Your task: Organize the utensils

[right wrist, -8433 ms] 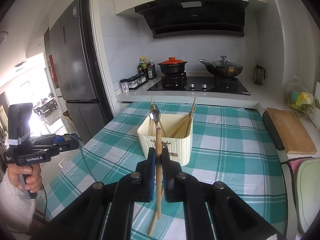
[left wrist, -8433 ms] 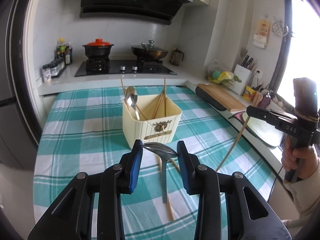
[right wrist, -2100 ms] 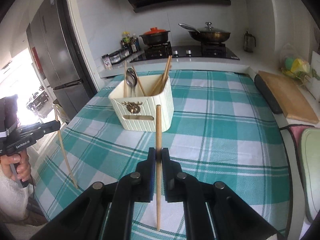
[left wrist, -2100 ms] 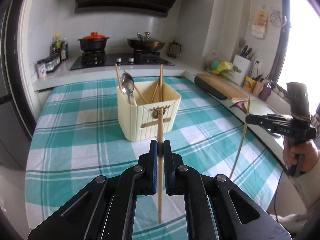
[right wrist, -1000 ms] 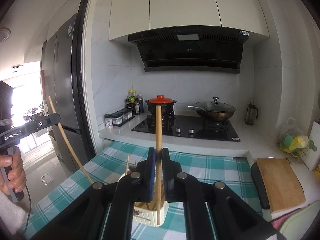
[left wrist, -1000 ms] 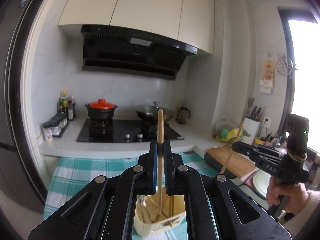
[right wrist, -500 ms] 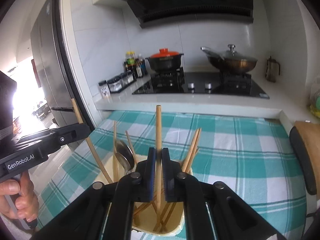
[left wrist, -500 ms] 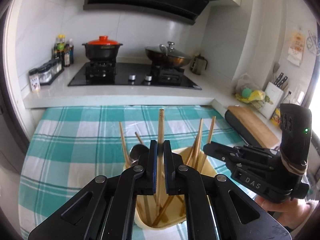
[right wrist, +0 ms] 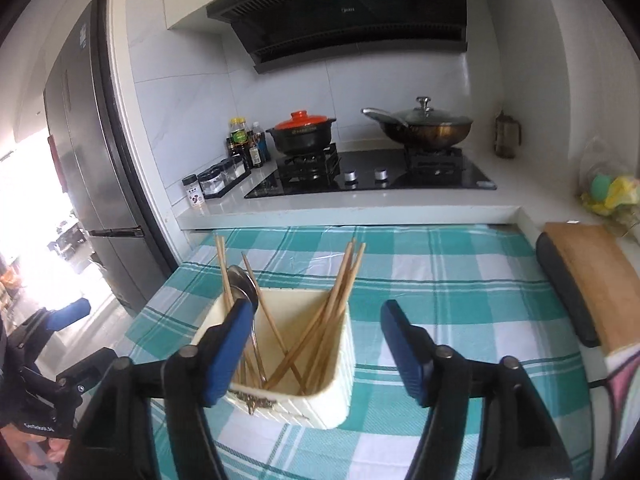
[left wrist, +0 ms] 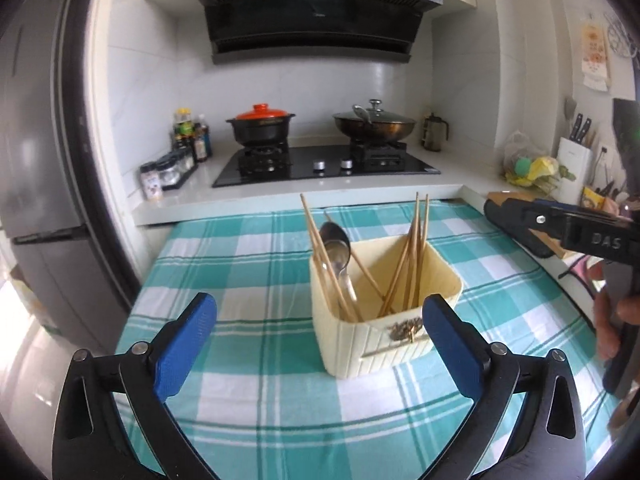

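A cream ribbed utensil holder [left wrist: 394, 342] stands on the teal checked tablecloth [left wrist: 248, 264]. It holds several wooden chopsticks [left wrist: 412, 256] and metal spoons [left wrist: 338, 248]. My left gripper [left wrist: 318, 344] is open and empty, just in front of the holder. My right gripper [right wrist: 316, 344] is open and empty, above the holder [right wrist: 320, 404] with its chopsticks [right wrist: 340, 296] and spoons [right wrist: 242, 284]. The right gripper also shows at the right edge of the left wrist view [left wrist: 560, 224]; the left one shows at the lower left of the right wrist view [right wrist: 64, 312].
A hob [left wrist: 320, 164] with a red-lidded pot [left wrist: 262, 126] and a wok [left wrist: 374, 124] stands on the counter behind the table. Spice jars [left wrist: 168, 170] sit at its left. A cutting board [right wrist: 596, 280] lies at the right. A fridge [right wrist: 88, 184] stands at the left.
Both grippers have opened and let go of their chopsticks, which now stand in the holder. Both have drawn back and up from the holder.
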